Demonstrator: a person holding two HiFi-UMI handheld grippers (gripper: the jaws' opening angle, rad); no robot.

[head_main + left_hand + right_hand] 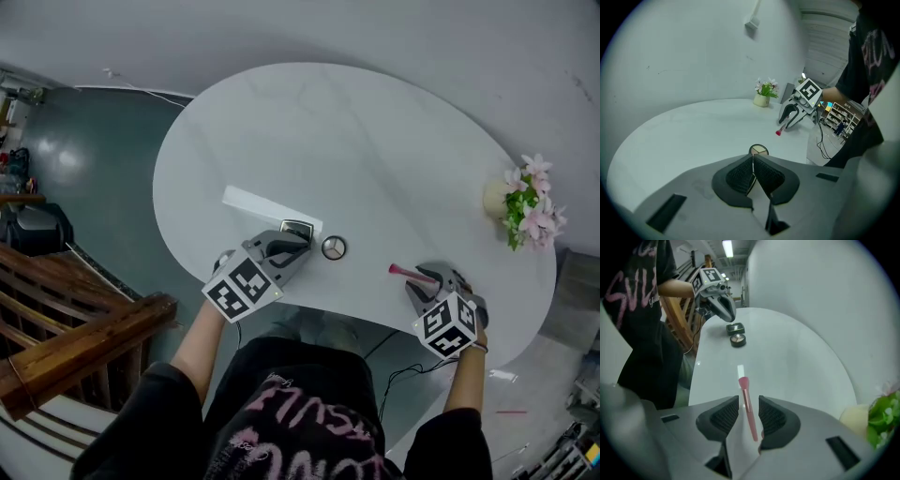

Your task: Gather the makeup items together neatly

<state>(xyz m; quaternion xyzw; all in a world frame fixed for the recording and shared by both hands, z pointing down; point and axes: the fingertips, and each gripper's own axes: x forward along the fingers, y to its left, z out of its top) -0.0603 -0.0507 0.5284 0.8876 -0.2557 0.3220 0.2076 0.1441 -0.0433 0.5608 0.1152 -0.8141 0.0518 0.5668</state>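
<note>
Here, L gripper (pixel 298 246) was clenched shut, round compact (pixel 333 247) at its 3 o'clock. R gripper (pixel 421 281) stood released, pink brush (pixel 401 272) between its parted jaws.

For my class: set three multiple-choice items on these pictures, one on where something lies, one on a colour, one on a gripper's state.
1. Where does the makeup brush lie?
A. between the right gripper's jaws
B. in the flower pot
C. on a chair

2. What colour is the brush?
A. blue
B. pink
C. black

3. How do the left gripper's jaws stand?
A. wide apart
B. shut on the brush
C. together

Answers:
1 A: the right gripper view shows the brush running between the open jaws, the pads clear of it.
2 B: its head and handle are both pink.
3 C: the left gripper view shows the pads meeting, with the round compact lying beyond them.
</note>
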